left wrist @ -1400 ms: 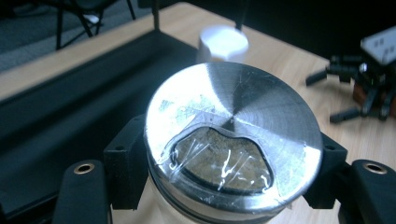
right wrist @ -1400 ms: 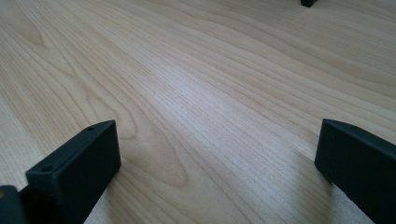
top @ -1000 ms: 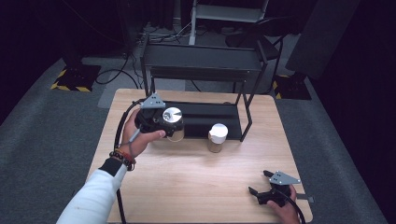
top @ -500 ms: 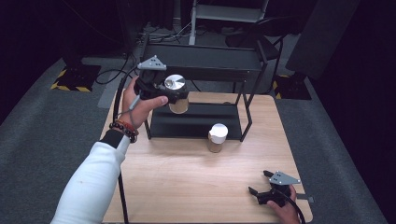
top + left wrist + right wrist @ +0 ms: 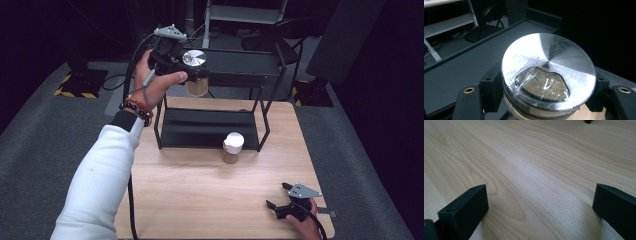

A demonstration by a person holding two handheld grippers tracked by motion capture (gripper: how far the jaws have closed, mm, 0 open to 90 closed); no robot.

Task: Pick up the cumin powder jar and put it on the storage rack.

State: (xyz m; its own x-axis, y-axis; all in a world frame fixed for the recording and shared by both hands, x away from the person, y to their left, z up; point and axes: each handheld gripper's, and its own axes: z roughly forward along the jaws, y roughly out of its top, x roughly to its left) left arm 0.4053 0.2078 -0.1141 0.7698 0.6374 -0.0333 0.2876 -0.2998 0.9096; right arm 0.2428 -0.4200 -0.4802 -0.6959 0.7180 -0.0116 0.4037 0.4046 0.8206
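Broadly, by size, the items stood as follows:

1. Wooden table [image 5: 200,200]: pale grain, with bare board across its near half; the right gripper view looked low along this surface.
2. Black two-tier rack [image 5: 235,65]: stood at the far side of the table, its lower shelf [image 5: 207,127] bare and its top shelf dark and flat.
3. White sleeve [image 5: 97,185]: entered from the bottom left of the high view, the arm raised toward the rack's top shelf, with a beaded bracelet [image 5: 135,107] at the wrist.
4. Left gripper [image 5: 192,67]: held up at the level of the top shelf, at its left end, jaws clamped on the jar; in the left gripper view a black pad pressed each side of the jar just under the lid.
5. Right gripper [image 5: 277,205]: rested at the near right corner of the table, jaws wide apart and nothing between them (only wood grain lay between the two black pads [image 5: 464,207]).
6. Silver-lidded jar [image 5: 195,75]: carried in the air by the left gripper, upright, clear of the table; its brushed lid [image 5: 549,67] bore a taped window showing a brown granular filling.
7. White-lidded jar [image 5: 232,147]: stood upright on the table, just in front of the rack's lower shelf, near its right front leg, well apart from both grippers.
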